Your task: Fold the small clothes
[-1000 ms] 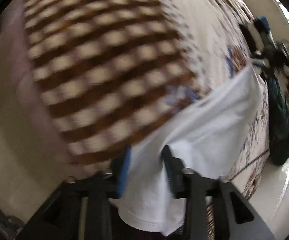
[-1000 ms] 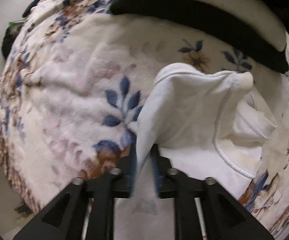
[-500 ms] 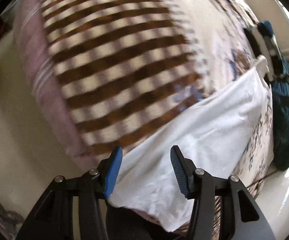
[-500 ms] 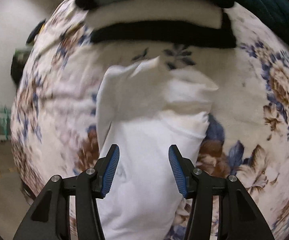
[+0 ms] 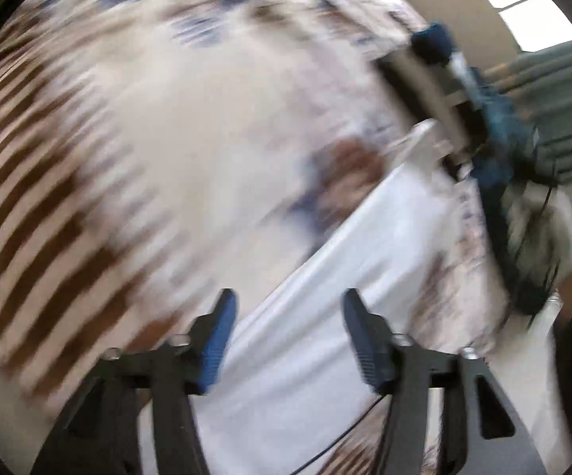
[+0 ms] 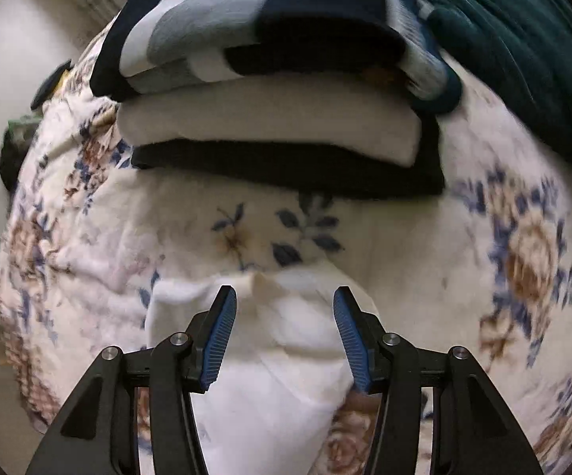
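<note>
1. The left gripper [image 5: 288, 326] is wide open and holds nothing; the white shirt [image 5: 325, 308] lies flat under it on the flowered blanket [image 5: 222, 126], its long axis running from near the fingers up and right toward the stack of folded clothes [image 5: 424, 79]. This view is blurred.
2. The right gripper [image 6: 282, 326] is also spread wide and empty, over the shirt's bunched near end [image 6: 278, 356].
3. Beyond, the stack [image 6: 270, 130] rests on the blanket [image 6: 424, 237].

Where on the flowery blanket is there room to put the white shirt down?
Bare blanket lies between the white shirt and the stack of folded clothes, and off to the right. The far edge is crowded by that stack.
</note>
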Action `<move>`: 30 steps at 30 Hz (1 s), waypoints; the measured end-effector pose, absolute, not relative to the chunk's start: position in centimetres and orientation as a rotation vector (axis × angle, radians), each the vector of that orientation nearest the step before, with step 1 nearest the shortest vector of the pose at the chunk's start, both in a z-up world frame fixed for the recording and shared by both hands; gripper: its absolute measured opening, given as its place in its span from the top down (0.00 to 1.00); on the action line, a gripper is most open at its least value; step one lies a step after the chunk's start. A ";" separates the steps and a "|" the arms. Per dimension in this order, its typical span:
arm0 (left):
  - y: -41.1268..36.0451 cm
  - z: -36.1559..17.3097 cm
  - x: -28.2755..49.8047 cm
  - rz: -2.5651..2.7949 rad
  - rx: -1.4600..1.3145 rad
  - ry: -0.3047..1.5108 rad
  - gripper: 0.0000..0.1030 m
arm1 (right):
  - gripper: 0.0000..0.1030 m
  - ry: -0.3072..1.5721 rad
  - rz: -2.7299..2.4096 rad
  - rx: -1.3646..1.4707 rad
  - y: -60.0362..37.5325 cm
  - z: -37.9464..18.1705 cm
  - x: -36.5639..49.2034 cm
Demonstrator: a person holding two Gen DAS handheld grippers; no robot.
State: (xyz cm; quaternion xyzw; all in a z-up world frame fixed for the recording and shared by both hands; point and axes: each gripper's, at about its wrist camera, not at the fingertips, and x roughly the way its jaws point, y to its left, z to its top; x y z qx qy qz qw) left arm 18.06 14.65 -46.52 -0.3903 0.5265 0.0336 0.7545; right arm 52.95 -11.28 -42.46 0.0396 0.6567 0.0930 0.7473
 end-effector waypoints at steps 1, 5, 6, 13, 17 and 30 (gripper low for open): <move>14.5 -46.2 21.6 0.014 -0.847 1.117 0.37 | 0.48 1.444 0.193 0.102 -12.1 -42.7 52.2; 13.2 -46.4 33.1 -0.134 -0.782 1.083 0.37 | 0.48 1.491 0.133 0.205 -15.5 -45.5 49.8; 12.5 -47.0 36.9 -0.168 -0.742 1.102 0.37 | 0.48 1.499 0.125 0.240 -16.1 -46.1 49.5; 6.9 -52.0 49.1 -0.391 -0.596 1.236 0.79 | 0.64 1.499 0.187 0.497 -18.0 -50.1 49.0; 5.4 -51.9 50.1 -0.545 -0.654 1.273 0.97 | 0.98 1.436 0.157 0.468 -18.8 -49.4 49.0; 8.3 -52.2 51.5 -0.337 -0.565 1.345 0.49 | 0.76 1.501 0.185 0.521 -19.7 -48.2 49.4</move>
